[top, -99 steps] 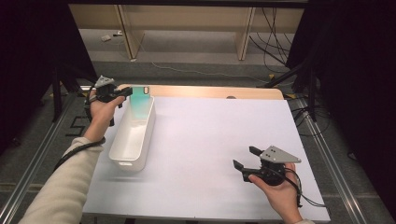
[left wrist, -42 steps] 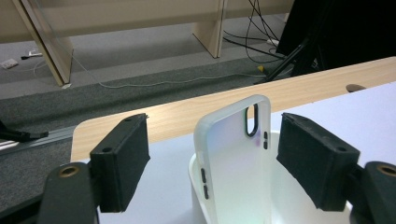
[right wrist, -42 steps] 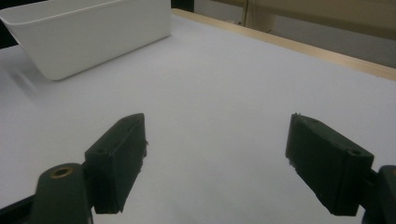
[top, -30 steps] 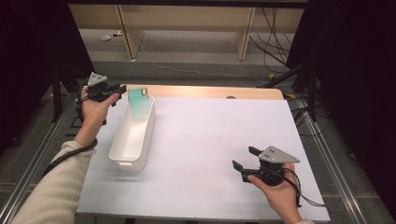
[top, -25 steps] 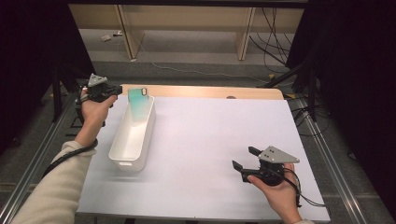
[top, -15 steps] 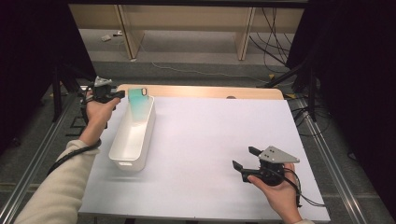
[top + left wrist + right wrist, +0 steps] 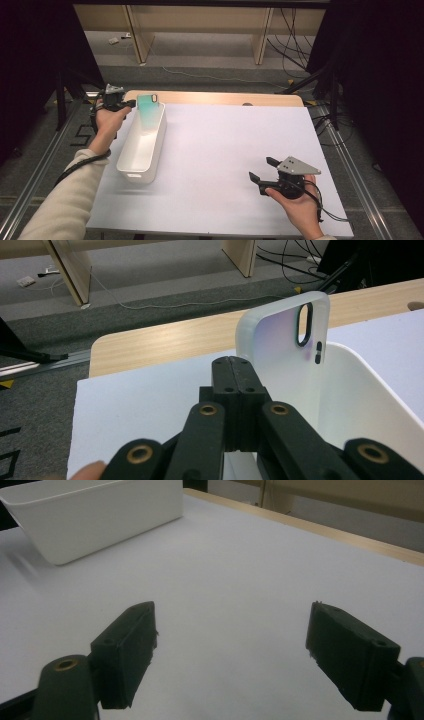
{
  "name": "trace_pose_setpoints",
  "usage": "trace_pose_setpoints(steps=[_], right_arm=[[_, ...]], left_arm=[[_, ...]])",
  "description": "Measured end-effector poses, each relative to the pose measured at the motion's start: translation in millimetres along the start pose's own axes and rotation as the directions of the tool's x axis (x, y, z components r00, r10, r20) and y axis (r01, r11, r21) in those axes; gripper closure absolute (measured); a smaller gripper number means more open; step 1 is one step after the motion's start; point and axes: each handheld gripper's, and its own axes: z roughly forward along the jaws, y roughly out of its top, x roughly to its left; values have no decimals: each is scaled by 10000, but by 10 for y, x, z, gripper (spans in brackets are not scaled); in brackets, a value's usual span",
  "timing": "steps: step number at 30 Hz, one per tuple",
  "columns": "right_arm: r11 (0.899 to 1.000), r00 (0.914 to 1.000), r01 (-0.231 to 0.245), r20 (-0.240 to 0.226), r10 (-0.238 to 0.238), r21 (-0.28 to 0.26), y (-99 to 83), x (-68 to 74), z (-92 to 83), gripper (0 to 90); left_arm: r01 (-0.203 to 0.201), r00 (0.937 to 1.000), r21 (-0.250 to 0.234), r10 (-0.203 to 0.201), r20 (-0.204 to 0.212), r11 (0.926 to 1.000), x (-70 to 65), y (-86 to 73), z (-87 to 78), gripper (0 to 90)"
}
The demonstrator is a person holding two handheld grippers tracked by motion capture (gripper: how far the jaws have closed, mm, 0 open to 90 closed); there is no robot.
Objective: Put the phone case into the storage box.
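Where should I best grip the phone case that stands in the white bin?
Grip the phone case at its top edge, beside the camera cutout, coming from above. It leans upright against the white bin's far end wall, so only that upper part stands clear of the rim.

White-topped table (image 7: 225,150), white bin (image 7: 142,145) at its left.

Frosted plastic phone case (image 7: 280,355), glossy (white) plastic bin (image 7: 142,145)
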Motion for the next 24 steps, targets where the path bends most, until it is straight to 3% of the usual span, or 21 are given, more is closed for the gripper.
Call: trace_pose_setpoints(steps=[4,6,11,12,13,15,16,17,19,24], right_arm=[[10000,10000,15,-10,-15,-9,-1,-2,2,216],[9995,9998,-186,-76,188,259,6,6,-20,216],[9999,9999,-145,-37,145,69,1,6,-5,216],[9998,10000,-55,34,54,169,4,0,-16,216],[9999,10000,-72,15,71,76,2,1,-9,216],[9995,9998,-160,-74,162,265,6,5,-20,216],[9997,9999,-126,-48,127,229,6,3,-18,216],[9998,10000,-33,47,32,183,5,-2,-16,216],[9999,10000,-41,46,41,136,2,-1,-11,216],[10000,10000,22,35,-22,-90,-8,-7,13,216]], left_arm=[[-29,10000,29,29,-22,10000,-11,1,31,897],[-65,10000,123,65,-32,9999,-9,6,39,897],[-85,9999,169,87,-134,9998,-5,17,63,897],[-125,9998,219,128,-139,9997,-6,22,67,897],[-421,9990,441,428,-140,9981,12,28,56,897],[-211,9996,267,216,-190,9994,-18,37,84,897],[-548,9983,536,558,-181,9971,0,49,72,897],[-425,9988,374,433,-216,9984,-20,53,89,897],[-733,9969,654,751,-251,9952,-17,75,86,897],[-803,9958,704,831,-377,9943,-49,107,123,897]])
